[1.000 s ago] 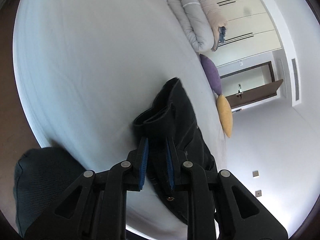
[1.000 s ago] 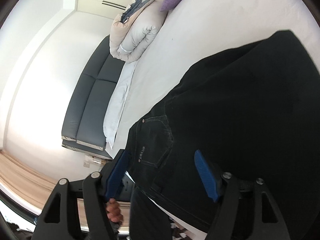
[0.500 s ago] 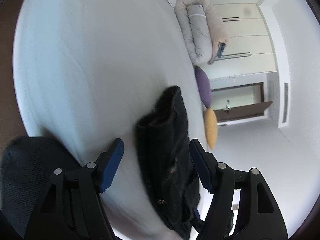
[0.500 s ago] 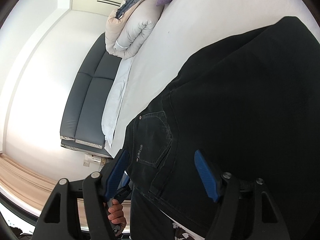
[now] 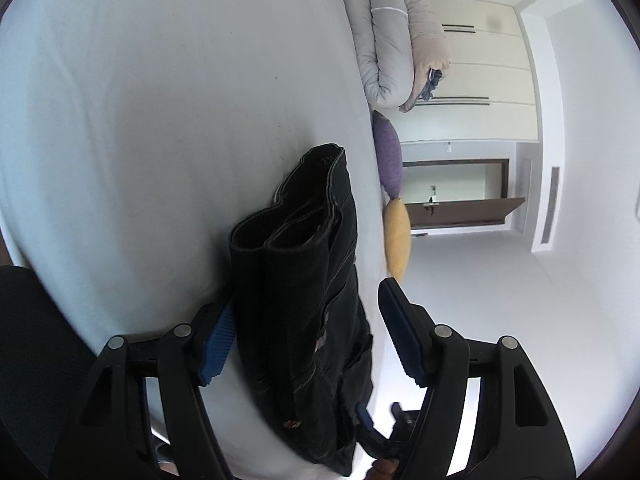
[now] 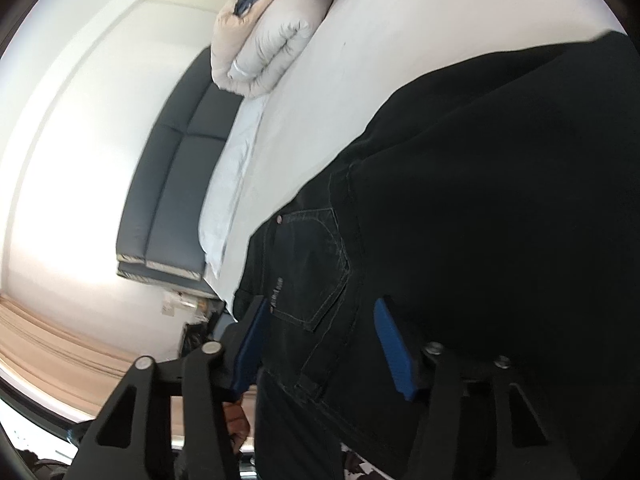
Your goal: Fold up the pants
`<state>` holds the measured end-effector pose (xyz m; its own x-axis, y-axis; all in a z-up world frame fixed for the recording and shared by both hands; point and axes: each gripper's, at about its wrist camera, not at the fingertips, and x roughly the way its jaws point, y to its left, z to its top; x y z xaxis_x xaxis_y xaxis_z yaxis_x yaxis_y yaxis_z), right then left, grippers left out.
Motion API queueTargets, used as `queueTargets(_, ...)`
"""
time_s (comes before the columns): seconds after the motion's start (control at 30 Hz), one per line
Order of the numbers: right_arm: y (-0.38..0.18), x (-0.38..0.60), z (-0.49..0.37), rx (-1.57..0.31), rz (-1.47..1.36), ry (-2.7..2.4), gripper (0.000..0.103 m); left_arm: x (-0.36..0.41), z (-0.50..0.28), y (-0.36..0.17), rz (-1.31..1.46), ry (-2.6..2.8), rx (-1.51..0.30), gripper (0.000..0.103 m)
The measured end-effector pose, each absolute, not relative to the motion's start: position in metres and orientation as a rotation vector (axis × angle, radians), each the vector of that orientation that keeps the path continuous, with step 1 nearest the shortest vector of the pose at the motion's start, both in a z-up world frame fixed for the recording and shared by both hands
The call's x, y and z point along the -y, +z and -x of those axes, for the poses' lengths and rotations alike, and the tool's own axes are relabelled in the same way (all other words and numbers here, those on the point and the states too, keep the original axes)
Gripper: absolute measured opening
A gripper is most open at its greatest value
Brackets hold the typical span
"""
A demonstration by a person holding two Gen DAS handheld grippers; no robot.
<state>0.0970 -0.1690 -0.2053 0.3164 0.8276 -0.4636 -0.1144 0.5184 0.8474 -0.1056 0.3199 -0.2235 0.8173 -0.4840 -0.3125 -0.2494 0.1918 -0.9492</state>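
black pants [image 5: 304,300], folded into a thick stack, lie on a white bed [image 5: 160,120] near its edge. left wrist view: the left gripper [image 5: 306,332] straddles the near end of the stack; its left blue pad [image 5: 218,336] sits against the side of the folded cloth, while the right pad [image 5: 400,340] stands apart from it over the bed edge; the jaws are closing with the pants between them, not yet clamped. right wrist view: the right gripper [image 6: 320,344] straddles the waistband end beside a back pocket [image 6: 316,268]; its fingers [image 6: 392,348] flank the denim, jaws closing, and whether the pads press the cloth cannot be told. at the far end of the bed rest a rolled duvet [image 5: 396,36], a purple cushion [image 5: 388,156] and a yellow cushion [image 5: 398,236]. a dark sofa [image 6: 180,168] stands beyond the bed.
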Motion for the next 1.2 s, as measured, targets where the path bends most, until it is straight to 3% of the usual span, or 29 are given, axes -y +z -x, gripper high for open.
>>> queueTargets(0.03, -0.206, 0.164, -0.101, -1.086, -0.795, 0.719, 0.052, -0.319, 0.102, -0.224, 1.394, -0.186, -0.65, 0.051)
queueTargets(0.07, -0.206, 0.159, -0.104, -1.097, -0.781, 0.718, 0.051, -0.318, 0.101, -0.224, 1.387, -0.189, -0.662, 0.036)
queueTargets(0.1, -0.207, 0.153, -0.107, -1.11, -0.765, 0.717, 0.048, -0.316, 0.1, -0.224, 1.384, -0.189, -0.673, 0.03)
queueTargets(0.27, -0.215, 0.127, -0.123, -1.184, -0.694, 0.7, 0.039, -0.312, 0.094, -0.213, 1.309, -0.179, -0.676, 0.024)
queueTargets(0.37, -0.227, 0.122, -0.131, -1.224, -0.666, 0.65, 0.015, -0.306, 0.09, -0.192, 1.216, -0.18, -0.673, 0.022)
queueTargets(0.4, -0.231, 0.122, -0.131, -1.234, -0.664, 0.637, 0.002, -0.302, 0.088, -0.183, 1.18, -0.183, -0.67, 0.022)
queueTargets(0.67, -0.239, 0.133, -0.124, -1.208, -0.733, 0.642, 0.0, -0.243, 0.059, -0.093, 0.833, -0.269, -0.639, 0.022)
queueTargets(0.7, -0.235, 0.138, -0.122, -1.194, -0.752, 0.648, 0.008, -0.227, 0.049, -0.078, 0.769, -0.293, -0.634, 0.022)
queueTargets(0.73, -0.229, 0.148, -0.119, -1.159, -0.781, 0.661, 0.031, -0.212, 0.045, -0.067, 0.715, -0.319, -0.632, 0.022)
queueTargets(0.77, -0.224, 0.157, -0.116, -1.128, -0.81, 0.668, 0.046, -0.19, 0.039, -0.054, 0.642, -0.358, -0.635, 0.022)
queueTargets(0.8, -0.217, 0.173, -0.112, -1.081, -0.856, 0.669, 0.067, -0.171, 0.037, -0.047, 0.593, -0.386, -0.641, 0.022)
queueTargets(0.83, -0.213, 0.183, -0.109, -1.057, -0.88, 0.668, 0.077, -0.148, 0.032, -0.041, 0.529, -0.423, -0.651, 0.022)
queueTargets(1.03, -0.203, 0.261, -0.097, -0.964, -1.045, 0.66, 0.079, -0.026, 0.024, -0.056, 0.239, -0.586, -0.748, 0.022)
queueTargets(1.2, -0.22, 0.278, -0.085, -1.017, -1.065, 0.668, 0.086, 0.038, 0.028, -0.097, 0.016, -0.617, -0.839, 0.022)
